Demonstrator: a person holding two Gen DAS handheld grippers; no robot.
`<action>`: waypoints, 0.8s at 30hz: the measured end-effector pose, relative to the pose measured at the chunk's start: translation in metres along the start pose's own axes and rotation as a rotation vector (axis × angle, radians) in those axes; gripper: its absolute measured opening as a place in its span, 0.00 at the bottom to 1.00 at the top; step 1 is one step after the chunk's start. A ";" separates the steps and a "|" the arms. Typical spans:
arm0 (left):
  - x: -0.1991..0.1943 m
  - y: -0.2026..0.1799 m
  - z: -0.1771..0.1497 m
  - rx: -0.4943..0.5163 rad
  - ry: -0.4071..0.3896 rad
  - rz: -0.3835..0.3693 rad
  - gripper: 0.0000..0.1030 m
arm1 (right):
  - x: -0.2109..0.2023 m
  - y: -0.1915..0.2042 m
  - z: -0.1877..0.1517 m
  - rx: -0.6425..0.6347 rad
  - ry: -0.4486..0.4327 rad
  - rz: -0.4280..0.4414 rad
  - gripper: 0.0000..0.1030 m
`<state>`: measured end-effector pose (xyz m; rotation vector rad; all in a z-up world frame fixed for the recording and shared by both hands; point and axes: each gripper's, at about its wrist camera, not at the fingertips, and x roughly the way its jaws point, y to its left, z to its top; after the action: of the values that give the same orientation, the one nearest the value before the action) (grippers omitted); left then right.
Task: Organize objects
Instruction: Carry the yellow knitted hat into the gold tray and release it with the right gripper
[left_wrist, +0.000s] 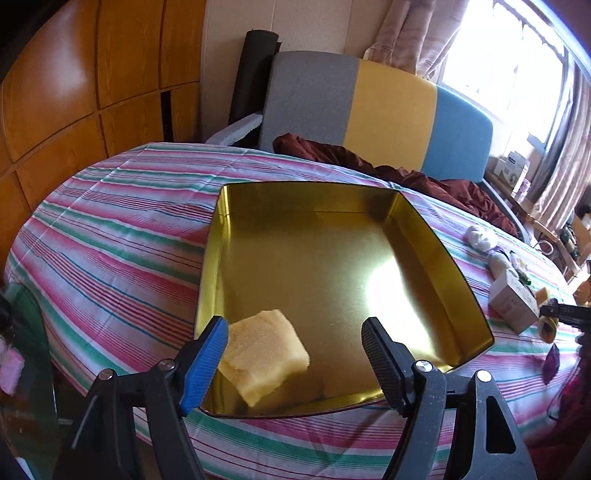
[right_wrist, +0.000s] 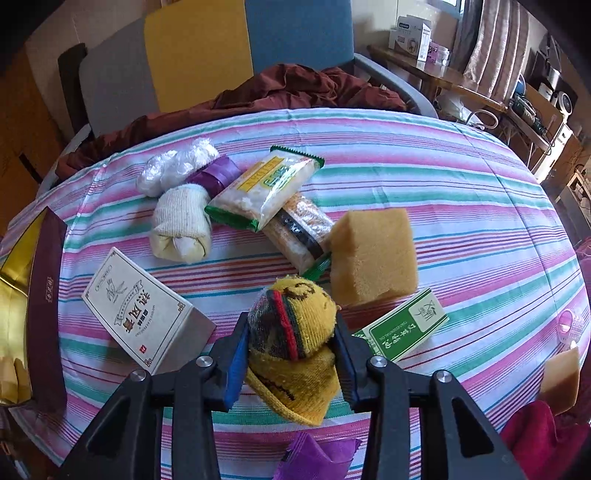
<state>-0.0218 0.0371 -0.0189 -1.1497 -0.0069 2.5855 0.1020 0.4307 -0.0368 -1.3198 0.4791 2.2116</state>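
Observation:
In the left wrist view an open gold tin (left_wrist: 306, 192) lies on the striped tablecloth, with a pale yellow sponge (left_wrist: 264, 354) in its near left corner. My left gripper (left_wrist: 295, 325) hangs open over the tin's near edge; the sponge sits beside its blue left pad (left_wrist: 207, 354), not squeezed. In the right wrist view my right gripper (right_wrist: 291, 323) is shut on a yellow knitted bundle with red and green stripes (right_wrist: 295, 347). The bundle fills the space between the pads and bulges out above and below them.
Spread over the cloth beyond the right gripper are a white box (right_wrist: 144, 314), a large tan sponge (right_wrist: 373, 254), a green box (right_wrist: 402, 328), a rolled white sock (right_wrist: 181, 225) and two snack packets (right_wrist: 266, 184). The tin's maroon wall (right_wrist: 44, 295) is at the left.

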 end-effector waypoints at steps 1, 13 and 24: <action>0.000 -0.002 0.000 0.003 0.002 -0.010 0.73 | -0.004 -0.001 0.000 0.005 -0.017 -0.001 0.40; 0.002 0.002 -0.010 -0.021 0.015 -0.033 0.74 | -0.029 0.011 0.004 -0.028 -0.110 -0.013 0.40; -0.005 0.021 -0.008 -0.076 -0.009 -0.010 0.75 | -0.073 0.082 0.008 -0.127 -0.203 0.138 0.40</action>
<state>-0.0190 0.0148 -0.0232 -1.1614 -0.1140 2.6020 0.0769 0.3508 0.0347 -1.1368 0.3674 2.4952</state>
